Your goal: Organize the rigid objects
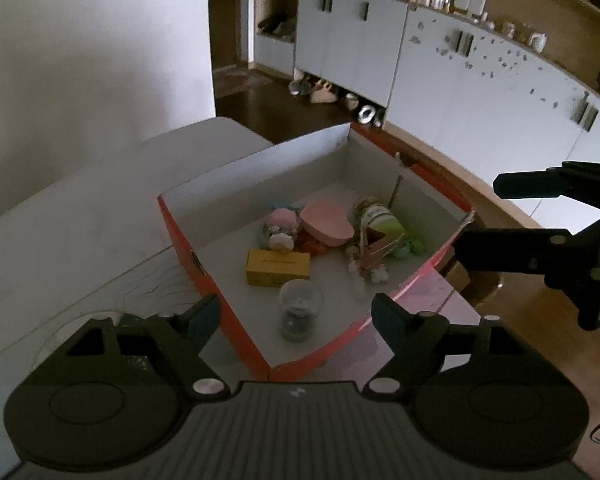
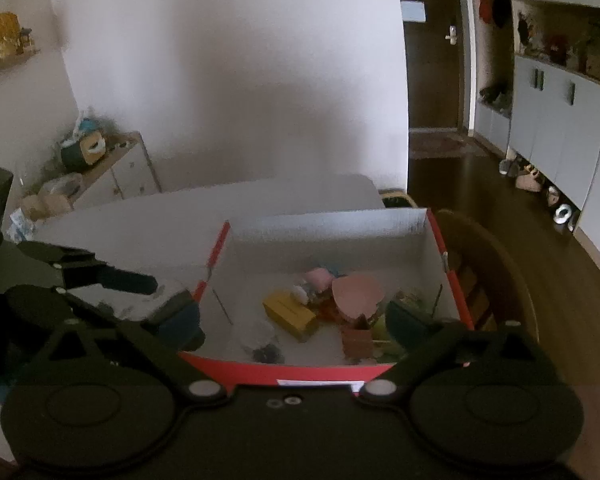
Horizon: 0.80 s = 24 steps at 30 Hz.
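Observation:
A red cardboard box (image 1: 180, 240) with a white inside sits on a white table; it also shows in the right wrist view (image 2: 300, 368). Inside lie a yellow box (image 1: 278, 268), a pink heart-shaped box (image 1: 326, 222), a clear glass jar (image 1: 302, 312), a small wooden house (image 1: 380, 248) and small figurines (image 1: 282, 228). My left gripper (image 1: 296, 320) is open and empty above the box's near corner. My right gripper (image 2: 296, 328) is open and empty over the box's near wall; it also shows in the left wrist view (image 1: 480, 212).
The white table (image 1: 80, 240) extends left of the box. A wooden chair (image 2: 496, 280) stands at the box's right. White cabinets (image 1: 480, 80) line the far wall, with shoes (image 1: 340, 96) on the dark floor. A cluttered side cabinet (image 2: 100, 168) stands at left.

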### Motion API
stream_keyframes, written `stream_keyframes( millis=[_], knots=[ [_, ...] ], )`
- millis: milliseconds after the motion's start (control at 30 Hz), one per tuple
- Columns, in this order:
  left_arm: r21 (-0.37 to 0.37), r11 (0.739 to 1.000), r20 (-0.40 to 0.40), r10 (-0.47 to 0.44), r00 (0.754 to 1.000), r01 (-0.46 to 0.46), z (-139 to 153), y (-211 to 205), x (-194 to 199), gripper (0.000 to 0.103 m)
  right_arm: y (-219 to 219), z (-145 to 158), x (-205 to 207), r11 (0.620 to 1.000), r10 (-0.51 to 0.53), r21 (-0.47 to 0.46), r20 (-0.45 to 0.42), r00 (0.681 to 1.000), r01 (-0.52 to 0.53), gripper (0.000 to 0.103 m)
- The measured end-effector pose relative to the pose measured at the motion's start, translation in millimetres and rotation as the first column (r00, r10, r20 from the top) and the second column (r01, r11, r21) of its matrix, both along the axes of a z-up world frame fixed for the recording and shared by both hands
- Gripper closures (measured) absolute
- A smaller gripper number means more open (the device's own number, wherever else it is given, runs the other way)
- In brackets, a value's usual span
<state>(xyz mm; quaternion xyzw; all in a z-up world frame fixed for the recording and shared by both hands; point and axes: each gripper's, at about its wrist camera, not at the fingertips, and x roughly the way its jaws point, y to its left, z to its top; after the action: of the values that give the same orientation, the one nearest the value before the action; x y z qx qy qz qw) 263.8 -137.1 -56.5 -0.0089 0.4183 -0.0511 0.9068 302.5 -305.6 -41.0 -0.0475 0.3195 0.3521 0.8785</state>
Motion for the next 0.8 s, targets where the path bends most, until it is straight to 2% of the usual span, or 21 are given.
stream_keyframes(
  millis=[367,467,533,800],
  knots=[
    [-0.03,0.999,0.047,-0.029,0.998,0.031,15.3,3.5,-29.8,0.018,-4.5,14.0,-38.7,0.997,-0.052,0.056,0.077,0.996,0.048,0.0],
    [-0.026,0.999,0.068,-0.028,0.997,0.029,21.0,3.6,-36.3,0.012,-6.3,15.4,-50.5,0.996,-0.068,0.063,0.094,0.993,0.063,0.0],
    [-0.024,0.999,0.087,-0.025,0.996,0.027,25.0,3.9,-41.5,0.004,-7.3,16.9,-56.0,0.995,-0.081,0.074,0.102,0.991,0.074,0.0],
    [-0.044,0.998,0.129,-0.033,0.991,0.039,37.7,5.5,-58.4,0.003,-12.8,20.5,-76.2,0.99,-0.112,0.098,0.113,0.987,0.101,0.0]
  ],
)
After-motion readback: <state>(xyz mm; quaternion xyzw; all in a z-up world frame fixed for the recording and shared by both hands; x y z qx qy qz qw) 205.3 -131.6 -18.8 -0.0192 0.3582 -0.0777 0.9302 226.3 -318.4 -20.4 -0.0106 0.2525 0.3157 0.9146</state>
